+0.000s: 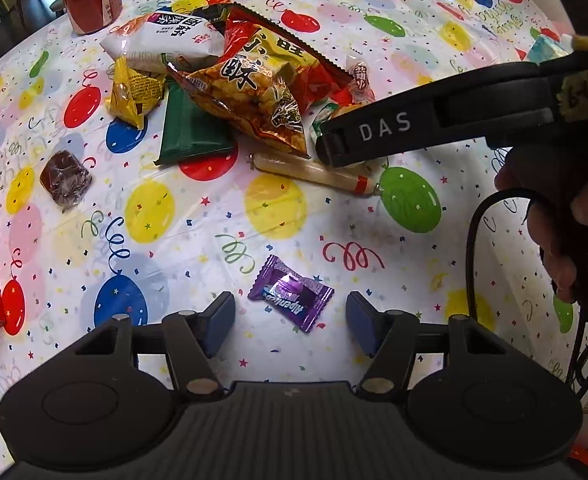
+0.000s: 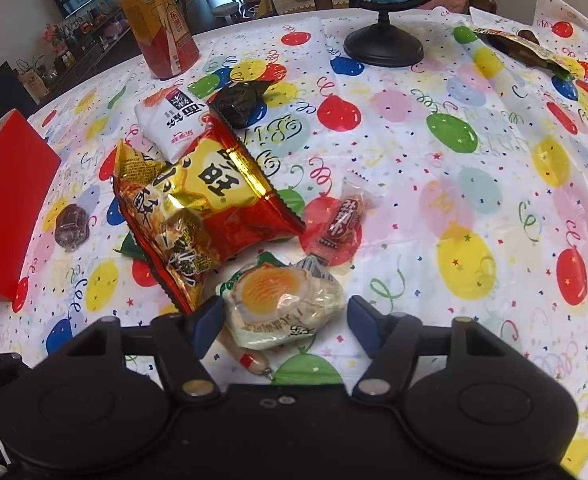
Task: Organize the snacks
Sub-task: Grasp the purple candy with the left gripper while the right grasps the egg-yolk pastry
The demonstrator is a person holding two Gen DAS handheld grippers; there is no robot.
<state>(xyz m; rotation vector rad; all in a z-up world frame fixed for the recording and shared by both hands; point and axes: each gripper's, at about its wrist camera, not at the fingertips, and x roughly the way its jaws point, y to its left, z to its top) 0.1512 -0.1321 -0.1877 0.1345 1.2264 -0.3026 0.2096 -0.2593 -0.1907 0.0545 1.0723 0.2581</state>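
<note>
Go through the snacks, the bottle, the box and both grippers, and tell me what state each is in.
Left gripper: open, straddling purple candy.
Purple candy: wrapped, flat on table.
Right gripper: open, around egg packet.
Egg packet: sealed, lying flat.
Red chip bag: sealed, atop pile.
Bottle: upright, capped.
Red box: standing at the table's left.

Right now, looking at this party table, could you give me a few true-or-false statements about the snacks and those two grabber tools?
1. A purple candy lies between the left gripper's fingers. True; the pads do not touch it.
2. The right gripper is over a green packet. False; it straddles an egg packet.
3. The drink bottle lies on its side. False; it stands upright.
4. A red box sits at the tablecloth's edge. True.
</note>
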